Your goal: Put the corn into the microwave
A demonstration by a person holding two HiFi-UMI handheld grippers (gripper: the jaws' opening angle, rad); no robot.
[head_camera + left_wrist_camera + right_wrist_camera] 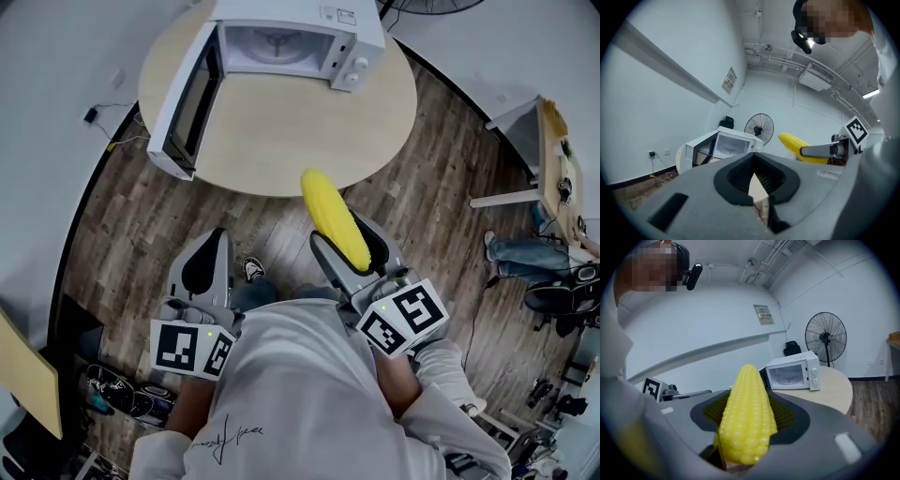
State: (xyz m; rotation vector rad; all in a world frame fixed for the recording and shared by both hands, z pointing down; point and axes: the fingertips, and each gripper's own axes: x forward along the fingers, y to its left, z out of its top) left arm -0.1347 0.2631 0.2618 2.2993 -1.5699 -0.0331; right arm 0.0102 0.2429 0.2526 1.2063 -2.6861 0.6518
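Observation:
A yellow corn cob (333, 217) sticks up and forward from my right gripper (339, 232), which is shut on its lower half, in the air short of the round table (281, 150). In the right gripper view the corn cob (747, 418) fills the space between the jaws of my right gripper (747, 425). The white microwave (291, 42) stands at the table's far side with its door (183, 103) swung open to the left and its cavity showing. My left gripper (211, 255) hangs beside it, lower left, shut with nothing held; in its own view the left gripper (757, 183) points toward the microwave (724, 145).
A standing fan (826, 338) is behind the table near the wall. A cable (112, 141) runs along the floor at the left. At the right are a desk (548, 159) and a seated person's legs (525, 253). Clutter lies on the floor at the lower left (122, 398).

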